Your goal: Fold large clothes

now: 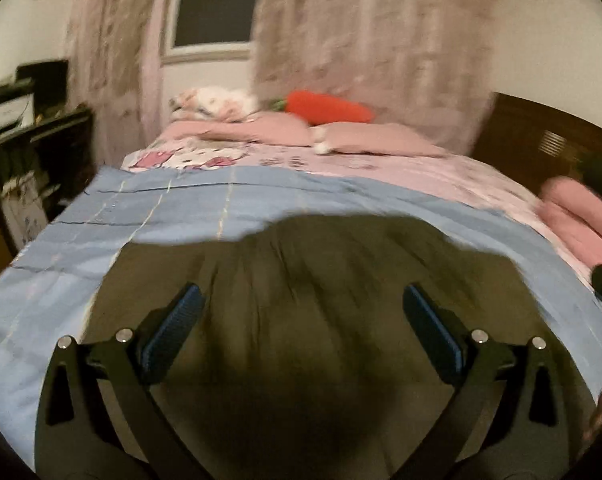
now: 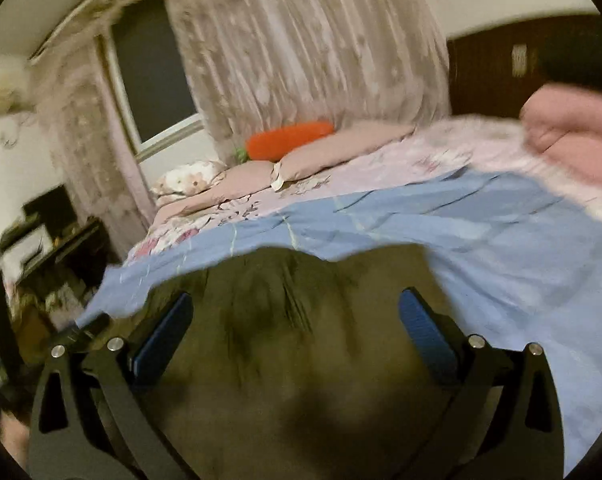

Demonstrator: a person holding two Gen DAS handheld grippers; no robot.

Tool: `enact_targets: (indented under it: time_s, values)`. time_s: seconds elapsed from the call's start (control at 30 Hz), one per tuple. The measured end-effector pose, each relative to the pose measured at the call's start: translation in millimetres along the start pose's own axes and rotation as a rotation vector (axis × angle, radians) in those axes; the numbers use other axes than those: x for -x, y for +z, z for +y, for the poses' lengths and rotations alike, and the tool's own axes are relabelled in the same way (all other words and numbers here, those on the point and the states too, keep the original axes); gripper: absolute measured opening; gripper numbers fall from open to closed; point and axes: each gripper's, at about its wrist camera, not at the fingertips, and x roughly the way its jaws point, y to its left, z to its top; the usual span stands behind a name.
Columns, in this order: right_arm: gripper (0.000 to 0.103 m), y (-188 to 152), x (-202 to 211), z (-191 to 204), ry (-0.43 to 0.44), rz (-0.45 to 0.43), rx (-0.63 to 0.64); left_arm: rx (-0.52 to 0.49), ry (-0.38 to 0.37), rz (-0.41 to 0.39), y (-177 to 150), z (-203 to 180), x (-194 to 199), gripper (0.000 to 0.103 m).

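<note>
Dark garment (image 1: 301, 320) on blue sheet (image 1: 101, 220) — both grippers' fingers (image 1: 181, 320) spread.

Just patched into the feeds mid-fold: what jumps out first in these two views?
A big dark olive garment fills the foreground of both views, spread on a blue sheet on the bed, with the left gripper and right gripper open wide over it. Farther back, a bright orange carrot cushion lies on the pink pillows near the curtains.
</note>
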Motion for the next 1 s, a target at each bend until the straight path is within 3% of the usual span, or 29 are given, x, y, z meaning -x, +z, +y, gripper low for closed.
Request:
enact_targets:
  time_s: [0.1,0.17,0.33,0.47,0.63,1.0]
  values:
    - [0.102,-39.6,91.1,-7.8,-0.064,0.058,0.033,-0.05,-0.022,0.031,-57.4,-17.4,106.2,0.101]
    - [0.102,-62.5,151.1,-13.9,-0.07,0.103,-0.016,-0.05,-0.013,0.069,-91.4,-28.0,171.5,0.101]
    - [0.102,-82.8,240.2,10.4,-0.07,0.187,0.056,0.015,-0.003,0.137,-123.6,-39.0,279.5,0.101]
    - [0.102,-86.5,290.4,30.5,-0.036,0.136,0.118,0.012,0.032,0.173,-122.0,-43.0,324.3,0.101]
    - [0.102,-96.8,342.0,51.8,-0.013,0.095,0.19,0.046,0.065,0.154,-132.0,-40.3,372.2,0.101]
    - [0.102,-112.4,393.8,51.4,0.017,0.058,0.179,0.053,0.063,0.155,-147.7,-47.2,407.5,0.101]
